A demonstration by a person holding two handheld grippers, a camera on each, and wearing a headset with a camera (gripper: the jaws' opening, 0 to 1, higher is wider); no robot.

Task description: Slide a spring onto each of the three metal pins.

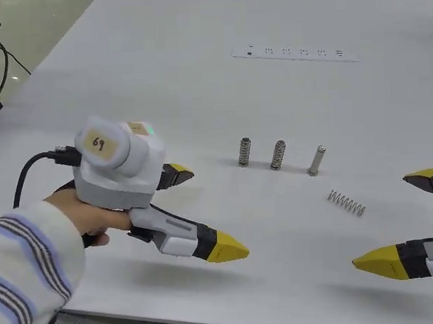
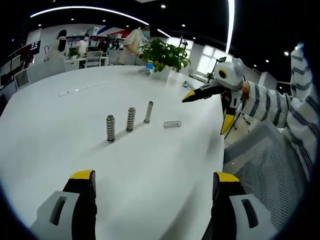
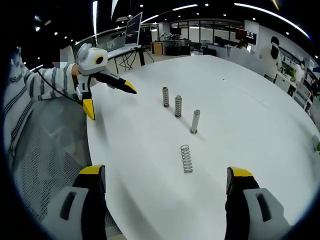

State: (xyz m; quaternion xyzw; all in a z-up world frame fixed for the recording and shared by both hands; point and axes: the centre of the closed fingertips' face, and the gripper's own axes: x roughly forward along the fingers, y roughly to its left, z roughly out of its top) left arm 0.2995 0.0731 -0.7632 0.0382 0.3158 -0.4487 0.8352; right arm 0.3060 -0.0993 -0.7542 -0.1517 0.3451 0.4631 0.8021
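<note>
Writing: a sticker [image 1: 98, 143] on the left gripper [image 1: 218, 213] read "69" (handwritten).
Pins: three stood upright in a row on the table [image 1: 163, 71]; the left pin [image 1: 244, 152] and the middle pin [image 1: 278, 154] each carried a spring, and the right pin [image 1: 316, 161] was bare.
Springs: three in all; the loose spring [image 1: 346, 202] lay flat near the bare pin.
Left gripper: jaws spread wide, empty, well apart from the pins.
Right gripper [image 1: 381, 219]: jaws wide, empty, near the loose spring.
Power strip [image 1: 294, 54]: one, beyond the pins.

3 metal pins [image 1: 316, 161] are counted mid-frame: 2 fitted w/ springs [image 1: 244, 152], 1 bare. 1 loose spring [image 1: 346, 202] is seen lower right, 1 power strip [image 1: 296, 53] at top.
</note>
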